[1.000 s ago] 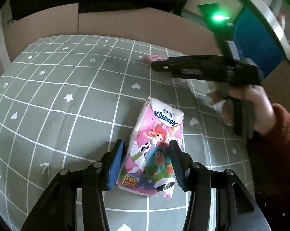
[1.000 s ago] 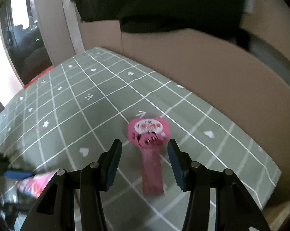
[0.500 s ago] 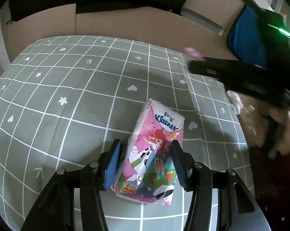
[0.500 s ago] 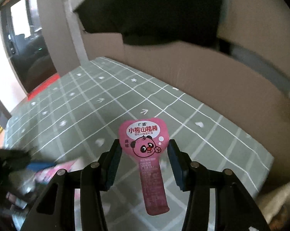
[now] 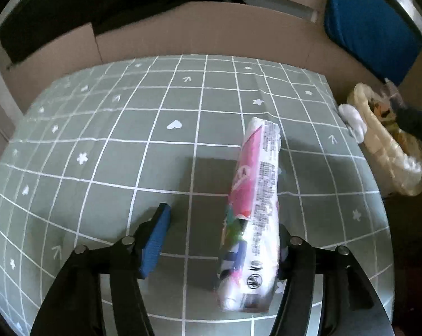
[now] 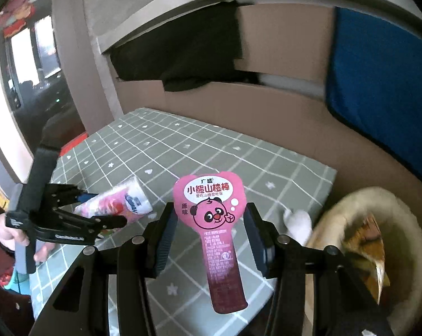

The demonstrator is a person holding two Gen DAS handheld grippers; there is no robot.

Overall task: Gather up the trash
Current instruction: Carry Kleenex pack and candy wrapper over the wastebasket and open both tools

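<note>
My left claw point(image 5: 219, 240) looks down at a green cloth point(image 5: 113, 154) with white lines, hearts and stars. Its jaws are opening. The blue pad point(image 5: 156, 240) at 7 o'clock stands away from the tissue pack point(image 5: 255, 210). The pack is tipped up on its edge and leans on the other finger at 5 o'clock. It sits between the jaws, but they do not squeeze it. A cream trash bag point(image 5: 384, 151) lies off the cloth at 3 o'clock, with a white wad point(image 5: 351, 114) at its near rim. Brown cardboard point(image 5: 211, 30) stands behind the cloth at 12 o'clock.

My right claw point(image 6: 211, 235) is up in the air, above the cloth's point(image 6: 211, 145) corner. It holds a pink wrapper point(image 6: 211, 210) with a bear face on it. The wide top of the wrapper sits between the pads, and its long tail hangs down toward 6 o'clock. The trash bag point(image 6: 407, 252) is at 4 o'clock, open at the top, with some brown paper point(image 6: 370, 240) inside. At 9 o'clock I see my left claw point(image 6: 99, 210) and a hand point(image 6: 6, 232) on its grip. The tissue pack point(image 6: 118, 201) is between its fingers, down on the cloth.
</note>
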